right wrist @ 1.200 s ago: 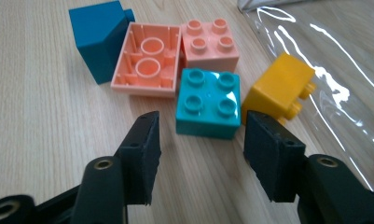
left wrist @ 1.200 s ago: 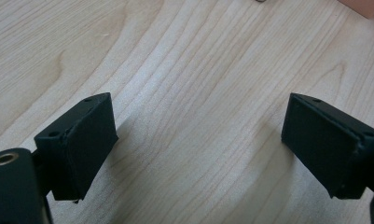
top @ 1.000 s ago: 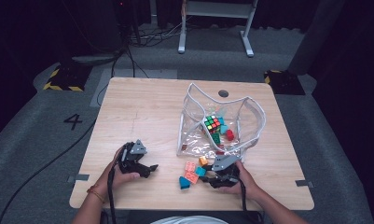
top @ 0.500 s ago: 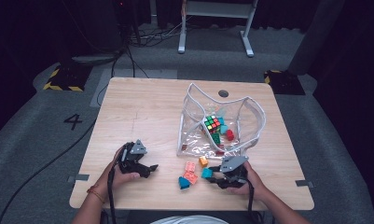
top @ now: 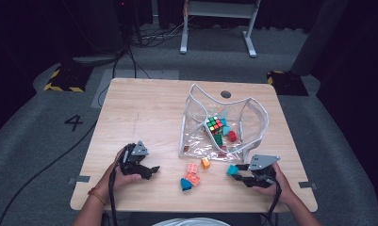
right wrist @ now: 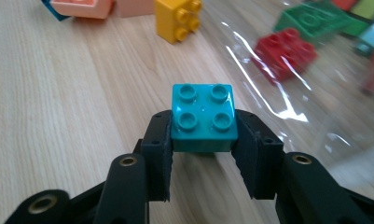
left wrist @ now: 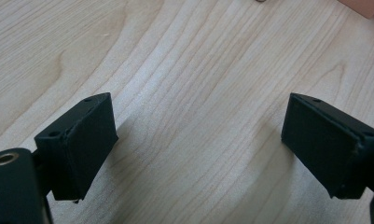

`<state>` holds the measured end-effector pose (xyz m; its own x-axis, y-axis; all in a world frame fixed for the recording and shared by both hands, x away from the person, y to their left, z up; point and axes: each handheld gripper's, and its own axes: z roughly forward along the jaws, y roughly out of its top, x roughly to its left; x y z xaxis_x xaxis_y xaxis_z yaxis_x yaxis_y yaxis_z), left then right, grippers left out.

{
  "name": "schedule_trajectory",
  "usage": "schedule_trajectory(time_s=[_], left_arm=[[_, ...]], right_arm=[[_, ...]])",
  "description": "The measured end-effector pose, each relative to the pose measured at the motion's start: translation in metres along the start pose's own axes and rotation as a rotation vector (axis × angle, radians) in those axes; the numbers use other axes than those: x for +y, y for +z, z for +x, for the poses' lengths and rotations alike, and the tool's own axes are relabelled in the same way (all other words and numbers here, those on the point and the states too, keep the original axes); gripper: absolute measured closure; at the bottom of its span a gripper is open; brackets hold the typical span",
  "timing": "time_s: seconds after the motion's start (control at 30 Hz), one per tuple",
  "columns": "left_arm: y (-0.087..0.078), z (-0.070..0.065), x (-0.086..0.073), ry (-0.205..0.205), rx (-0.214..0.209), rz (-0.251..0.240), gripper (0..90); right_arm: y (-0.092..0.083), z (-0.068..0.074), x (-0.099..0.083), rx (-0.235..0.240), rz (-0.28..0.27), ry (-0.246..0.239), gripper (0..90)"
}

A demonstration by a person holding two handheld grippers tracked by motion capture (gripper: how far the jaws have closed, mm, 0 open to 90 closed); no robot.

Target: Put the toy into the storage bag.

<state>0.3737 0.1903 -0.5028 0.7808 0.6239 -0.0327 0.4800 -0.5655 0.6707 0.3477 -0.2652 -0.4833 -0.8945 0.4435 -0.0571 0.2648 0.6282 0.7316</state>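
Note:
My right gripper [top: 234,172] is shut on a teal four-stud brick [top: 232,170] just above the table, in front of the clear plastic bag [top: 252,113]. In the right gripper view the teal brick [right wrist: 202,116] sits squarely between both pads of the right gripper [right wrist: 202,140]. Inside the bag lie a Rubik's cube [top: 214,124], a green brick [top: 218,139] and a red brick [top: 232,136]. My left gripper [top: 153,170] rests near the table's front left, open, and in its own view the left gripper [left wrist: 198,140] has only bare wood between its pads.
Loose on the wooden table [top: 144,113] between the hands are a yellow brick [top: 205,163], pink bricks [top: 193,173] and a teal wedge piece [top: 185,184]. The bag's open mouth faces the person. The table's front edge runs just below both hands.
My right gripper has carried the teal brick to the right, away from the loose bricks. The left hand has stayed where it was.

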Motion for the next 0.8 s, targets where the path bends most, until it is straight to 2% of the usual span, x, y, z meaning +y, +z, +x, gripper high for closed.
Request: schedule_trajectory(time_s=[0.07, 0.33, 0.47, 0.57, 0.8], left_arm=[[0.000, 0.000, 0.000, 0.000, 0.000, 0.000, 10.2], [0.000, 0.000, 0.000, 0.000, 0.000, 0.000, 10.2], [0.000, 0.000, 0.000, -0.001, 0.000, 0.000, 10.2], [0.000, 0.000, 0.000, 0.000, -0.001, -0.001, 10.2], [0.000, 0.000, 0.000, 0.000, -0.001, 0.000, 10.2]], right_arm=[[-0.006, -0.004, -0.005, -0.009, -0.016, 0.024, 59.3], [-0.032, -0.025, -0.028, -0.075, -0.025, 0.090, 59.3], [-0.046, -0.041, -0.036, -0.113, -0.046, 0.132, 59.3], [-0.054, -0.051, -0.036, -0.142, -0.046, 0.161, 59.3], [-0.075, -0.075, -0.023, -0.248, -0.062, 0.155, 59.3]])
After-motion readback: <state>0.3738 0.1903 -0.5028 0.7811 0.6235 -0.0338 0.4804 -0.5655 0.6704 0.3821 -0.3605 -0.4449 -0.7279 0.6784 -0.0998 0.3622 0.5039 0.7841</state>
